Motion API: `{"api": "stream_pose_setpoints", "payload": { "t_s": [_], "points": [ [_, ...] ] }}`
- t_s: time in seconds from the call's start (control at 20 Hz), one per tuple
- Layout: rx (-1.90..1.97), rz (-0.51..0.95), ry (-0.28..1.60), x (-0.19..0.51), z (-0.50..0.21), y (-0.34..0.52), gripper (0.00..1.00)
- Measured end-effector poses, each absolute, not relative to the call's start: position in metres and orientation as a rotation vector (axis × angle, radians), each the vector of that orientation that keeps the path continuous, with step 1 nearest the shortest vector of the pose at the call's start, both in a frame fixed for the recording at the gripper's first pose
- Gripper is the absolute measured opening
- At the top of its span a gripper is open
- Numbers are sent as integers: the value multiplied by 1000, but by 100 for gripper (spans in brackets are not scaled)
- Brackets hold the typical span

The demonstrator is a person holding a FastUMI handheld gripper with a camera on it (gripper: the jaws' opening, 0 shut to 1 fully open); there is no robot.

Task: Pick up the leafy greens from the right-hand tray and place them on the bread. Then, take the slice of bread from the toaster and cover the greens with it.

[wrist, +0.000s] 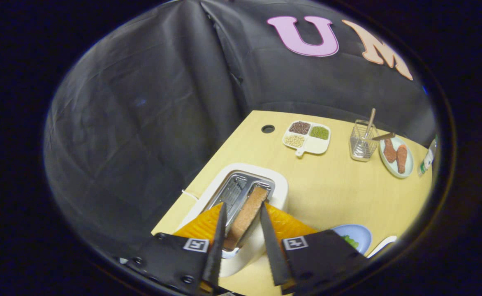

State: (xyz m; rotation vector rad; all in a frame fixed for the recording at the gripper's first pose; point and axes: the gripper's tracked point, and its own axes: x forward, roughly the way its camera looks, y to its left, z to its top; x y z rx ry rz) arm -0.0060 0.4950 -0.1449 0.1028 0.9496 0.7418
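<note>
The gripper hangs above the toaster with its two fingers spread apart, one on each side of the slice of bread that stands on edge in the toaster's right-hand slot. The fingers flank the slice closely, but it cannot be told whether either of them touches it, so the slice is framed between them rather than clearly pinched. The left-hand slot of the toaster, just beside the bread, shows bare metal grating. The toaster is white with rounded corners and stands at the table's left edge, and a thin white cord leaves it over that edge. To the right of the fingers, near the table's near edge, lies a pale blue plate with a bit of leafy greens on it, partly hidden behind the gripper's body; just beside it the rim of a white dish shows. Beyond the toaster, toward the table's far edge, there is a round dark hole in the tabletop, and next to it a white divided tray holding brown, green and pale grains in separate compartments. Further right along the far edge stands a wire basket with a wooden stick leaning in it, then a pale plate bearing two brownish-orange drumstick-shaped pieces, and at the far right corner a bottle.
</note>
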Motion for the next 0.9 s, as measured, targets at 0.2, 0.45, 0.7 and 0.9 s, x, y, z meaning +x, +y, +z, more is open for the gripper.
{"api": "stream_pose_setpoints", "payload": {
  "t_s": [0.2, 0.45, 0.7, 0.9],
  "points": [
    [121, 742, 980, -11, -144, 496, 26],
    [115, 760, 972, -16, -139, 493, 5],
    [152, 768, 947, -13, -127, 487, 4],
    [200, 769, 922, -12, -108, 478, 4]
  ]
}}
